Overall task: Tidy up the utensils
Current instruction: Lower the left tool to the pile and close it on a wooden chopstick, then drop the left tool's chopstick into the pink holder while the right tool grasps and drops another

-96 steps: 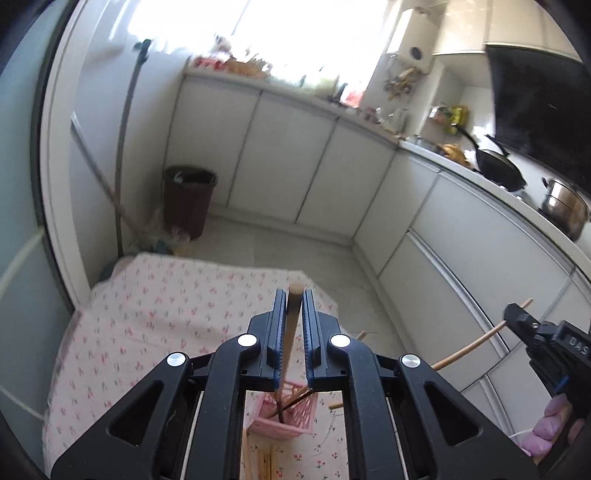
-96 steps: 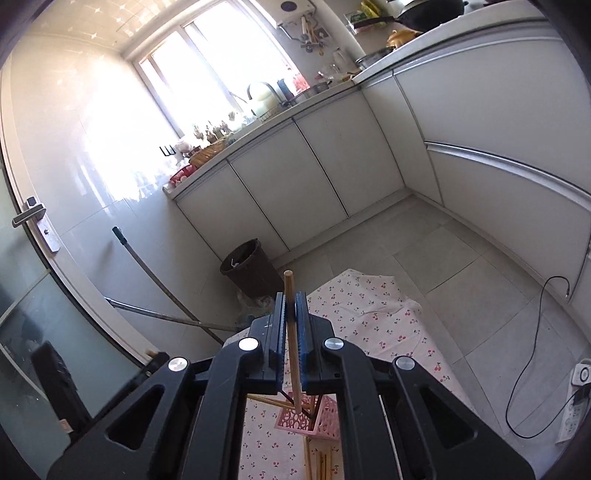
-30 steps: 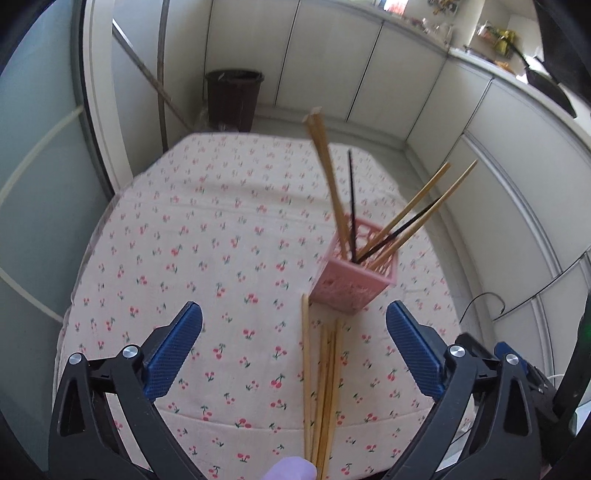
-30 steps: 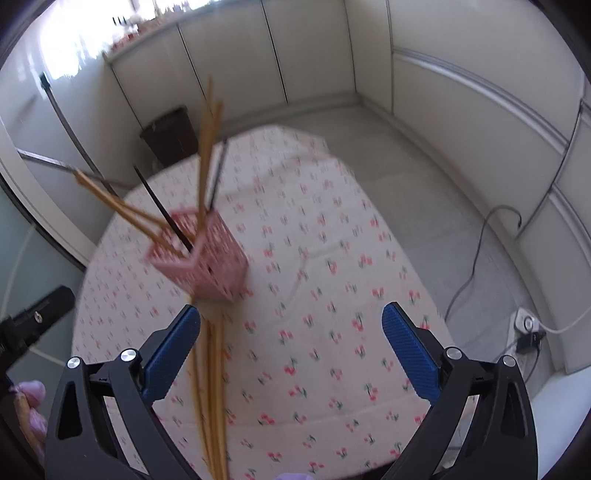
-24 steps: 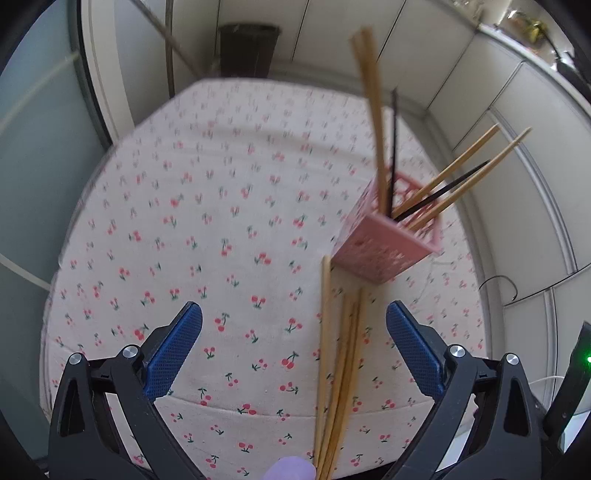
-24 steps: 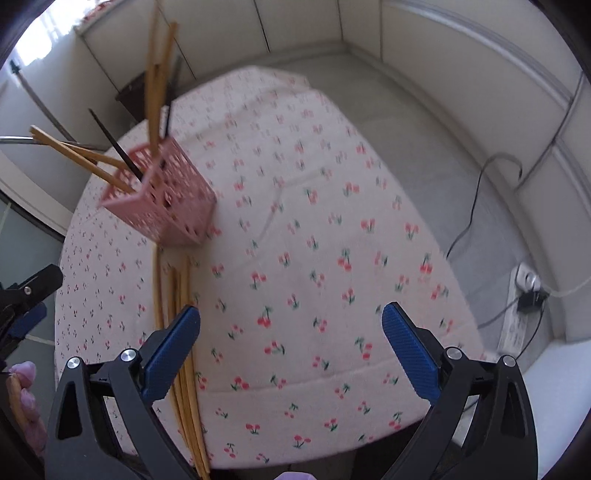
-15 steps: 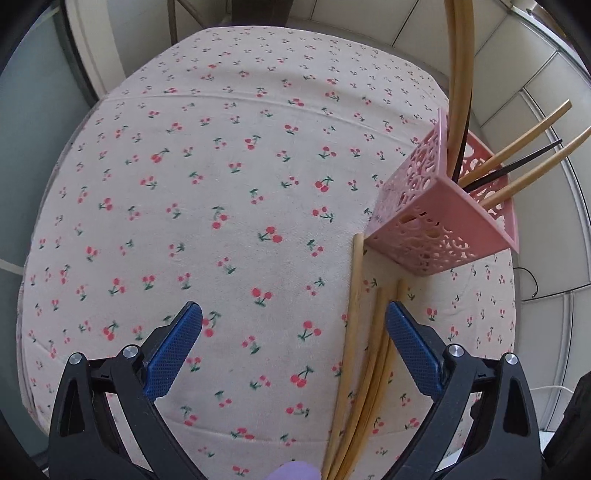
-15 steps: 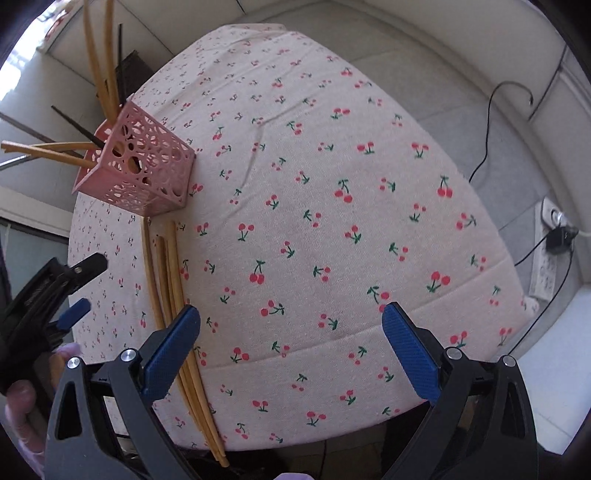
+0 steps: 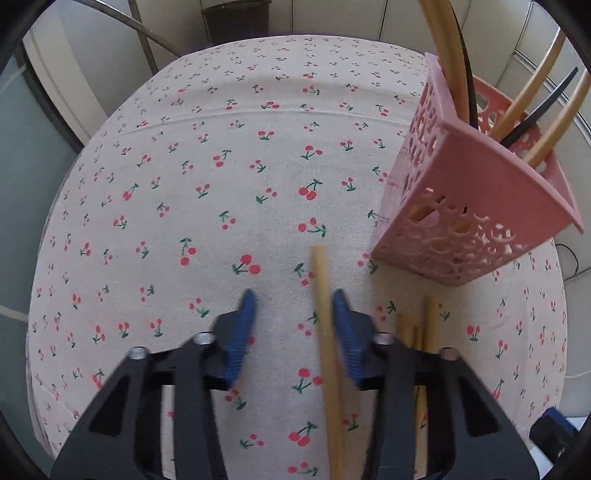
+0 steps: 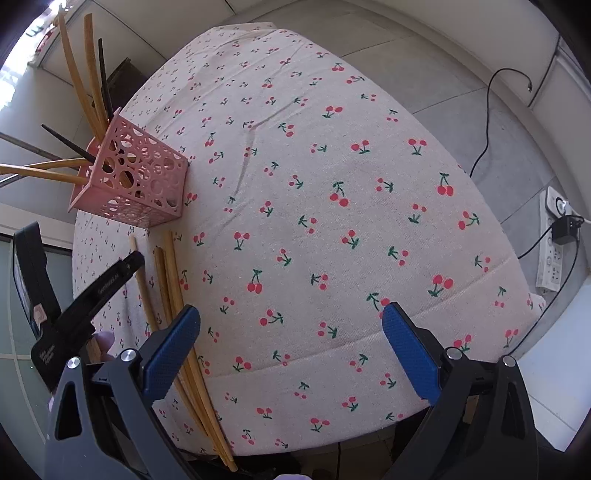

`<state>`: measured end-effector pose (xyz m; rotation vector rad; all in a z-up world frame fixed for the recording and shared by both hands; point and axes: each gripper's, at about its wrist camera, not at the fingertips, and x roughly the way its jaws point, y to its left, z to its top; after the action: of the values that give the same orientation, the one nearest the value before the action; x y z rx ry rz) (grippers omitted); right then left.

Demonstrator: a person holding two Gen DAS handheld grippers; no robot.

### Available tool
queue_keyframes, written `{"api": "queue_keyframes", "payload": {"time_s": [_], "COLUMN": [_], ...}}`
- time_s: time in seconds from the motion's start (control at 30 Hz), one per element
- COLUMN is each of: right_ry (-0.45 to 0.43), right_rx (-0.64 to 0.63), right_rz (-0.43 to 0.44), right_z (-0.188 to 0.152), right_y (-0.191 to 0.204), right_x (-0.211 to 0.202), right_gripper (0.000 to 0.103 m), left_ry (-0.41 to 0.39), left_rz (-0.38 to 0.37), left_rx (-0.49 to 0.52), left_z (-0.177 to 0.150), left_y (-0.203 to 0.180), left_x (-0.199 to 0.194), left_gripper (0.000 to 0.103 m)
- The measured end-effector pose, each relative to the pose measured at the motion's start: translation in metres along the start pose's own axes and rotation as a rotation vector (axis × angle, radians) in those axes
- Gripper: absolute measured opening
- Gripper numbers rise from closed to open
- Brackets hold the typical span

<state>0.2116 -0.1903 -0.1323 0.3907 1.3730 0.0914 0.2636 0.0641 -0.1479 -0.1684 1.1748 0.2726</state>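
A pink perforated holder (image 9: 472, 206) stands on the cherry-print tablecloth (image 9: 221, 184) with several wooden and black chopsticks in it; it also shows in the right wrist view (image 10: 136, 181). Several loose wooden chopsticks (image 10: 173, 295) lie on the cloth in front of it. My left gripper (image 9: 293, 314) is low over the cloth, jaws partly closed around one loose chopstick (image 9: 325, 321), which lies next to the right finger; no firm grip is visible. The left gripper shows in the right wrist view (image 10: 110, 280). My right gripper (image 10: 291, 332) is wide open and empty above the table's near edge.
A dark bin (image 9: 236, 14) stands on the floor behind the table. A power strip (image 10: 554, 240) and cables (image 10: 491, 122) lie on the floor to the right. White cabinets run along the far side.
My left gripper has dropped down to the cloth and its jaws have narrowed around one loose chopstick. The right gripper has stayed wide open, shifting slightly closer to the table.
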Motion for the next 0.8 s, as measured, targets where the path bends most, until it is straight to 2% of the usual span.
{"api": "queue_keyframes", "payload": {"time_s": [0.03,0.13,0.27,0.4,0.5,0.67,0.8], "right_ry": [-0.006,-0.015,0.005,-0.015,-0.033,-0.068,-0.080], "right_rx": [-0.009,-0.037,-0.044,-0.033,-0.046,-0.080,-0.120], "right_rz": [-0.002,-0.016,-0.005,-0.016,-0.067,-0.134,-0.191], "right_z": [0.000,0.001,0.000,0.005,0.007,0.007,0.005], "right_y": [0.003,0.016,0.035,0.056,0.070,0.082,0.094], "right_x": [0.000,0.004,0.020,0.035,0.047,0.055,0.062], "right_gripper": [0.096,0.096,0.096,0.096,0.096,0.096,0.096], "left_ry": [0.011,0.043,0.094,0.065,0.046,0.058,0.054], "left_rz": [-0.006,-0.039,-0.125,-0.160,-0.171,-0.185,-0.196], "left_rx": [0.005,0.010,-0.045,-0.080,-0.099,-0.130,-0.134], "left_z": [-0.002,-0.010,-0.014,-0.014,-0.012,-0.011,-0.009], "left_y": [0.003,0.018,0.035,0.056,0.066,0.074,0.068], "left_x": [-0.001,-0.004,-0.009,-0.031,-0.041,-0.040,-0.040], "left_gripper": [0.015,0.007,0.007,0.007,0.007,0.007,0.008]}}
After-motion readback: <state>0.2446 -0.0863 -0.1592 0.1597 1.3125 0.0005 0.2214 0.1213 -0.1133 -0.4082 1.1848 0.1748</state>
